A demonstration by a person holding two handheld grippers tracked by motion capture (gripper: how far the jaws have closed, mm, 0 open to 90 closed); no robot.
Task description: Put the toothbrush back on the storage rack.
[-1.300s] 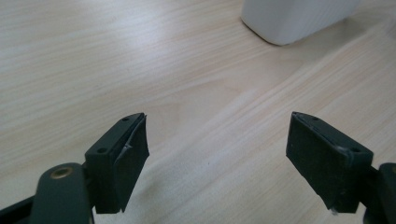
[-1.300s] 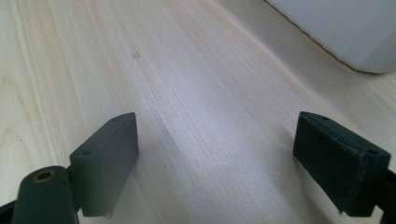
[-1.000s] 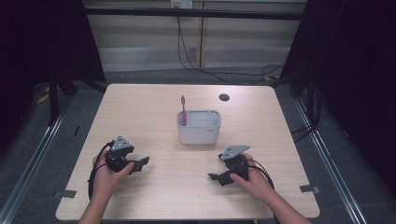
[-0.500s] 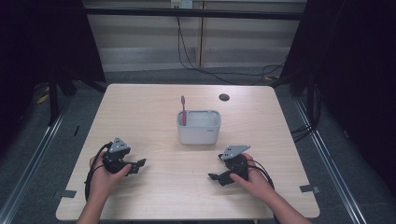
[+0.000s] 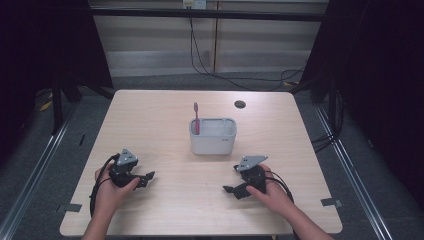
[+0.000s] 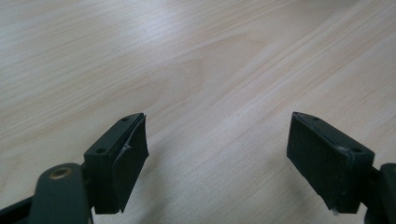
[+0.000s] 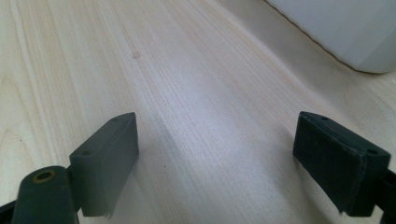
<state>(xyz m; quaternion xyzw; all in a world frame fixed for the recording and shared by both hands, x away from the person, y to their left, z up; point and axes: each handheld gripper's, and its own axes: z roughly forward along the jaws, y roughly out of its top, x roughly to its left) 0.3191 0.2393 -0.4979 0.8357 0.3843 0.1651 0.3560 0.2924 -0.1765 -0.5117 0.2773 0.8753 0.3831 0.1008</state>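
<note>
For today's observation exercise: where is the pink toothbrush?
In the high view, the pink toothbrush stands in the left end of the white holder at mid-table.

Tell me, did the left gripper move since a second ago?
Yes, a little. In the high view the left gripper has slid toward the person's edge of the table, ending farther from the white holder.

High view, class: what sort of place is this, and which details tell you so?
Probably a lab or studio set up for recording, not a home: a bare wooden table ringed by black curtains, loose cables along the back wall, and a handheld gripper in each hand.
</note>
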